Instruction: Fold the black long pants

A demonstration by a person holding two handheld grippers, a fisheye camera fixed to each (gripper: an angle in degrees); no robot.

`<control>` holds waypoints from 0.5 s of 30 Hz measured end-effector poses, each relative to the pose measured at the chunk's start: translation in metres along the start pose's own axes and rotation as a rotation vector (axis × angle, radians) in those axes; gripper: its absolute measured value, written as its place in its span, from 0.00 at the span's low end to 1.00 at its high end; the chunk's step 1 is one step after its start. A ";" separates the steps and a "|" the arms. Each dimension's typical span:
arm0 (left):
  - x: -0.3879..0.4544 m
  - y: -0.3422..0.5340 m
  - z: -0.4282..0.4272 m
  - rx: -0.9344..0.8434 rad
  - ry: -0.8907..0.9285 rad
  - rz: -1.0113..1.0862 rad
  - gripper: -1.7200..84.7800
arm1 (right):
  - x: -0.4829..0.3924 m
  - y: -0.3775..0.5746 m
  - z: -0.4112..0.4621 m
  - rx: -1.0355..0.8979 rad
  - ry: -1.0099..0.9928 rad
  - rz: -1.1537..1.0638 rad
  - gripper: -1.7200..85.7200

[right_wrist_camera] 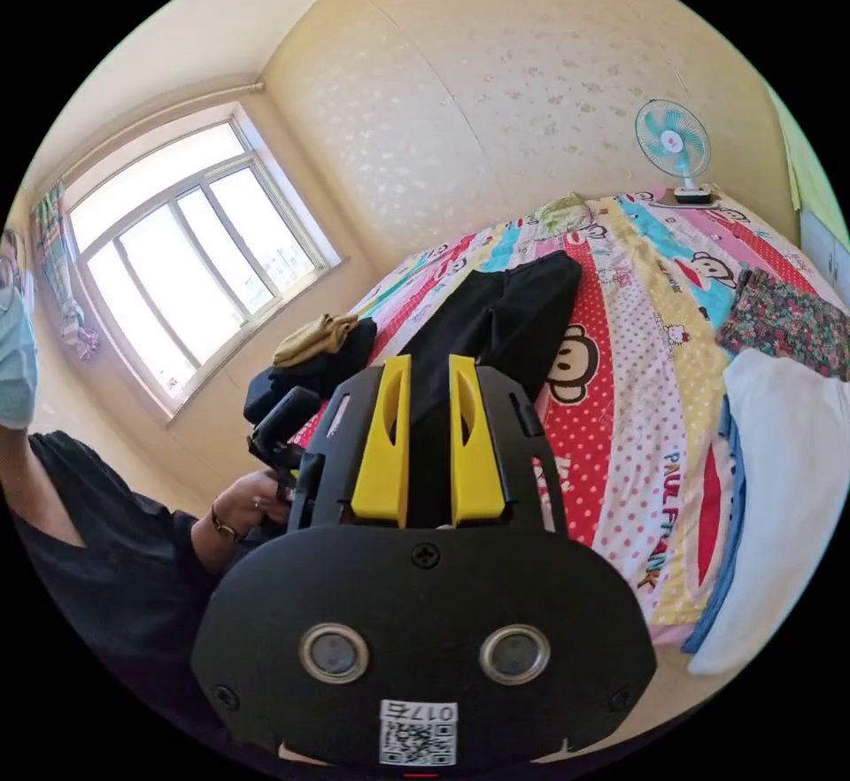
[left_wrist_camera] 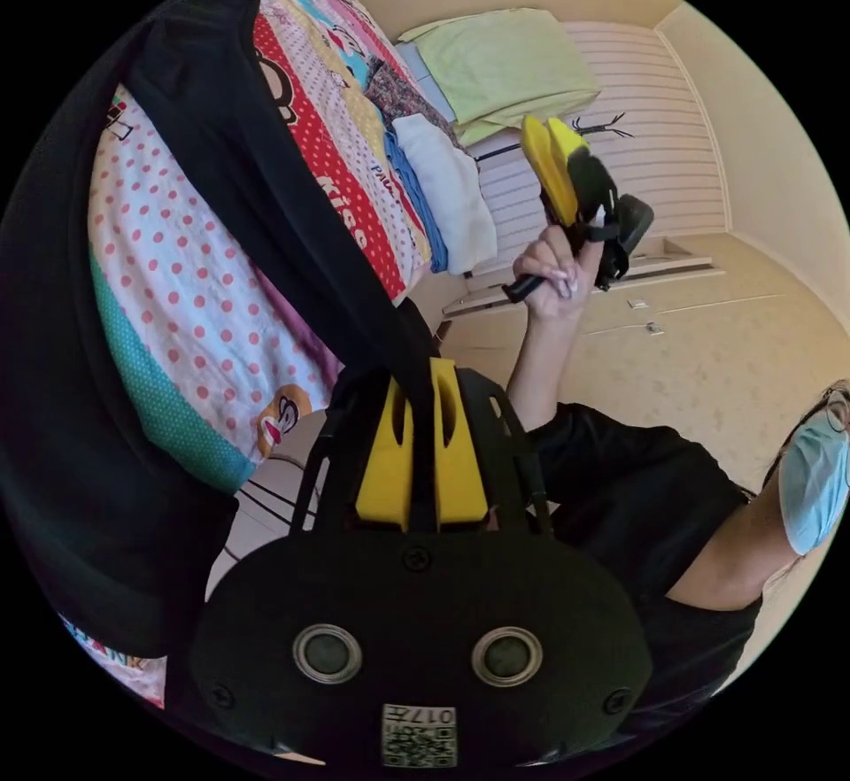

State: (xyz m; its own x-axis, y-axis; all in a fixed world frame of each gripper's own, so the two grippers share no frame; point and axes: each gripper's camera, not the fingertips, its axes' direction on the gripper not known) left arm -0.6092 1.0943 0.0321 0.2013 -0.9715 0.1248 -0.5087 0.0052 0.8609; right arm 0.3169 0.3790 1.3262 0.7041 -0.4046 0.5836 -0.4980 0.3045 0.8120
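**Two grippers, just one on the pants**

The left gripper (left_wrist_camera: 422, 436) is clamped on the black long pants (left_wrist_camera: 266, 197): in the left gripper view a strip of the dark fabric sits squeezed between its two yellow jaws. From there the cloth runs up and across the colourful cartoon-print patchwork bedspread (left_wrist_camera: 177, 285).

The right gripper (left_wrist_camera: 553, 148) is held up in a hand (left_wrist_camera: 553, 272), off the bed and well apart from the pants. Its yellow jaws are slightly parted with nothing between them.

In the right gripper view the rest of the pants lies flat along the red polka-dot stripe of the bedspread. A folded white cloth stack (right_wrist_camera: 788, 462) sits near the bed's edge, and a small teal desk fan (right_wrist_camera: 673, 143) stands at the far corner.
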 end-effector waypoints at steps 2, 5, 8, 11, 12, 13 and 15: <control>0.000 0.005 -0.002 0.021 0.009 0.004 0.02 | 0.035 -0.068 0.044 -0.026 0.078 0.037 0.16; 0.002 0.007 0.001 0.063 0.010 0.009 0.02 | 0.085 -0.142 0.140 -0.195 0.218 0.119 0.20; 0.011 0.008 0.006 0.075 -0.019 0.035 0.02 | 0.125 -0.182 0.238 -0.365 0.386 0.177 0.20; 0.018 0.013 -0.001 0.099 -0.044 0.063 0.02 | 0.158 -0.182 0.302 -0.514 0.531 0.224 0.14; 0.017 0.014 -0.004 0.106 -0.039 0.064 0.02 | 0.161 -0.182 0.308 -0.521 0.531 0.224 0.11; 0.014 0.018 -0.013 0.124 -0.020 0.062 0.03 | 0.160 -0.183 0.317 -0.518 0.536 0.210 0.07; 0.009 0.029 -0.028 0.154 0.029 0.085 0.03 | 0.144 -0.189 0.324 -0.472 0.553 0.155 0.06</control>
State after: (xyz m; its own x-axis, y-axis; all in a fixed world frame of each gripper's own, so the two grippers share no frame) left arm -0.5986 1.0929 0.0725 0.1750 -0.9618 0.2105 -0.6468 0.0489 0.7611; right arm 0.3489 -0.0165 1.2609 0.8575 0.1283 0.4983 -0.4298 0.7111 0.5564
